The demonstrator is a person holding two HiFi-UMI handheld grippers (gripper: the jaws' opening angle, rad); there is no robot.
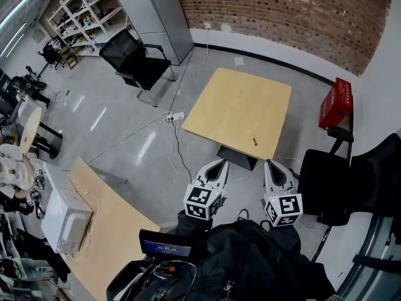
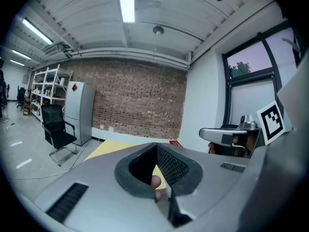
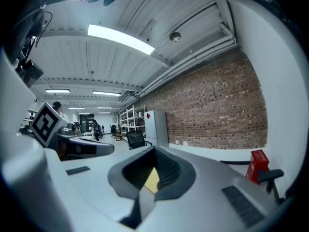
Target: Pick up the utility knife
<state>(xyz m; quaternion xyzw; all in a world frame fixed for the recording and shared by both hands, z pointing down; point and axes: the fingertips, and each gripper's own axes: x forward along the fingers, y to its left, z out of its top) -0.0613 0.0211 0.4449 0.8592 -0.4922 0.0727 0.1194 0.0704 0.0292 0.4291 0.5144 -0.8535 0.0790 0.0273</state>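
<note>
The left tool [image 1: 220,164] and right tool [image 1: 270,165], jaws together and empty, hang well short of the tan surface [image 1: 238,99]. A small dark item, likely the utility knife [image 1: 254,141], lies at 12 o'clock near its close edge. Reaching in unopened could knock it off.

Pale square table [image 1: 241,105] on grey floor [image 1: 113,121] — black office chair [image 1: 135,58] beyond, red crate [image 1: 336,102] by brick wall [image 1: 282,11]

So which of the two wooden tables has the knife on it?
The square table, the farther one: the utility knife lies close to its near edge. The long table at lower left holds a white appliance instead.
</note>
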